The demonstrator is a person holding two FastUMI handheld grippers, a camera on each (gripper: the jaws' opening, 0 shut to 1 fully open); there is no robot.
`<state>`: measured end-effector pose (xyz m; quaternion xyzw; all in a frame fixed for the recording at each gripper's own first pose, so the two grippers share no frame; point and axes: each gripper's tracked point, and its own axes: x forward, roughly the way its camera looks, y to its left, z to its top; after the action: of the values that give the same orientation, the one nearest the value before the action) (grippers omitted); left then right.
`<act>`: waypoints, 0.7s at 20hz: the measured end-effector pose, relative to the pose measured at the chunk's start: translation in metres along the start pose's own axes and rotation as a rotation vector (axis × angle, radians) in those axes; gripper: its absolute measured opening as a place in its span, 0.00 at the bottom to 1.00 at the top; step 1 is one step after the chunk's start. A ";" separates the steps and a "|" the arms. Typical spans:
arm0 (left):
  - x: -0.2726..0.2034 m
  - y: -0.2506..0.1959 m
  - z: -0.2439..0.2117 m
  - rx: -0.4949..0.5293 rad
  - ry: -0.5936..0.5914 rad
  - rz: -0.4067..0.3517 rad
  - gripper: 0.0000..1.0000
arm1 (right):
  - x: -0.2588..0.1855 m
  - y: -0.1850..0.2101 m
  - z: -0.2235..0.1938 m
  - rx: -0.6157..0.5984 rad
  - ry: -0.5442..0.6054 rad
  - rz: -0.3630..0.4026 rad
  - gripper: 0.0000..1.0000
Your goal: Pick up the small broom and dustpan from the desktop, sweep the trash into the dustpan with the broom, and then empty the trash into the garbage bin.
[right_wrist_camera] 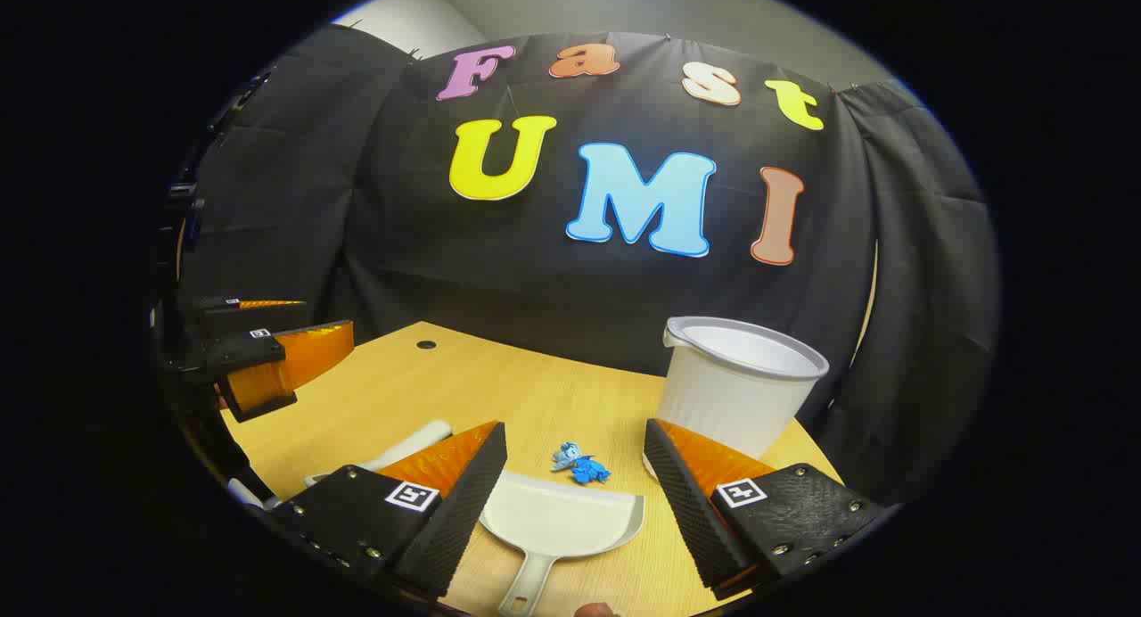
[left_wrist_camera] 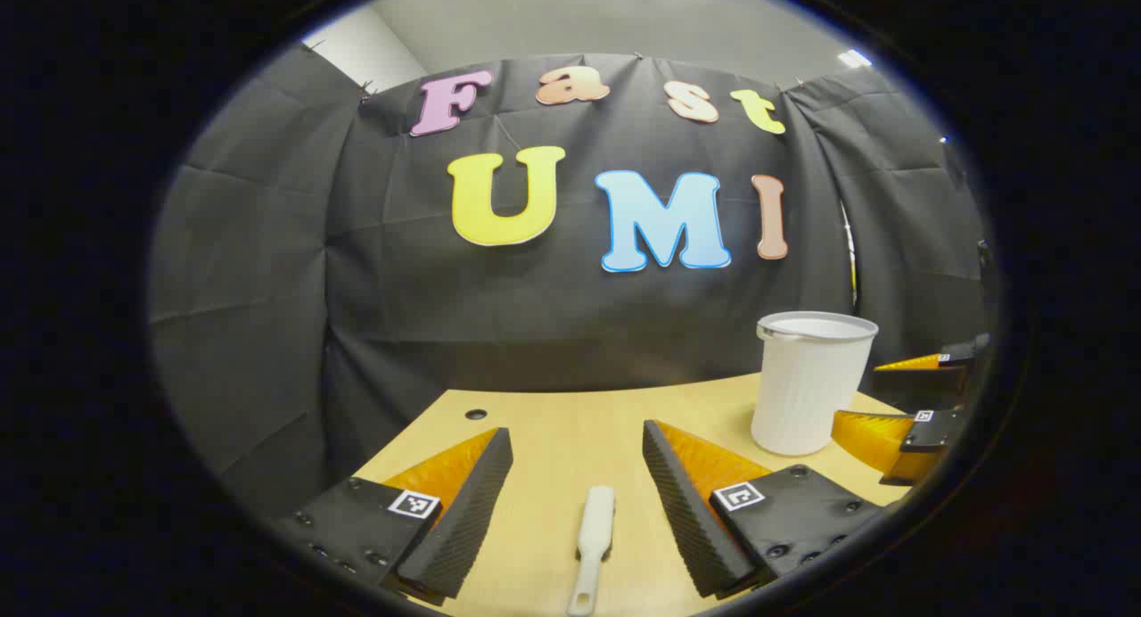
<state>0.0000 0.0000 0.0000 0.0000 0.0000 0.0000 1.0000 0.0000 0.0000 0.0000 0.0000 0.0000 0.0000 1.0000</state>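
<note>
Left gripper view: the left claw (left_wrist_camera: 578, 501) stands released, jaws spread wide above the worktop (left_wrist_camera: 553, 430). The small broom (left_wrist_camera: 593, 546) lies flat between and below the jaws, handle pointing along the line of sight. The garbage bin (left_wrist_camera: 809, 381) stands upright to the right; the right claw (left_wrist_camera: 900, 421) shows just beyond it.

Right gripper view: the right claw (right_wrist_camera: 575, 501) is likewise released. The dustpan (right_wrist_camera: 557, 523) lies between its jaws, handle nearest the camera. The trash (right_wrist_camera: 579, 467), a crumpled blue scrap, sits just beyond the pan's lip.

Judgement: pick-up not yet made. Each claw should descend squarely over its handle and close across the narrow width, keeping the pan level.
</note>
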 end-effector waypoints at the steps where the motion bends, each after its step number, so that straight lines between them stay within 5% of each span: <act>1: 0.004 -0.003 0.000 0.004 0.000 -0.010 0.95 | -0.001 -0.001 -0.002 0.000 0.008 -0.005 0.98; 14: 0.042 -0.003 -0.056 0.028 0.106 -0.099 1.00 | -0.009 0.009 -0.046 0.023 0.154 -0.041 0.98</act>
<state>0.0422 -0.0031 -0.0560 0.0142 0.0530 -0.0496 0.9973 -0.0085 0.0094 -0.0462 0.0117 0.0769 -0.0204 0.9968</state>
